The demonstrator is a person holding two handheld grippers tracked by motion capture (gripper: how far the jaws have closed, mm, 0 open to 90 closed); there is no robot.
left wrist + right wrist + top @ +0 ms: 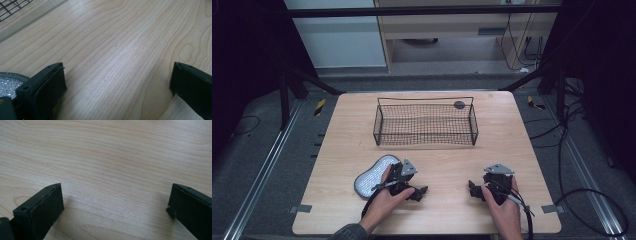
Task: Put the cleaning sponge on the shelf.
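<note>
While nothing is yet gripped, worth sizing up in order: table [437,200], pale wood, bare at the near half. Farther back, centred, a black wire basket [425,123], upright and holding nothing. Near the front left, flat on the wood, a grey oval pad [373,175] with a glittery, studded face, touching or just beside the left gripper [421,190]; seen again at the lower left edge of the left gripper view [7,85], outside the left-hand jaw. Left gripper spread wide, only bare wood between the jaws. Right gripper [474,190] resting well apart at the front right, likewise spread wide over bare wood [115,202].

Probably light and thin, that pad, perhaps a little flexible; hard to say whether stiff. Lying flat, so little edge to catch. Best taken at the narrow waist or by one rounded end, one jaw slid under the rim. Studded face likely grippy, underside possibly slick on the wood.
</note>
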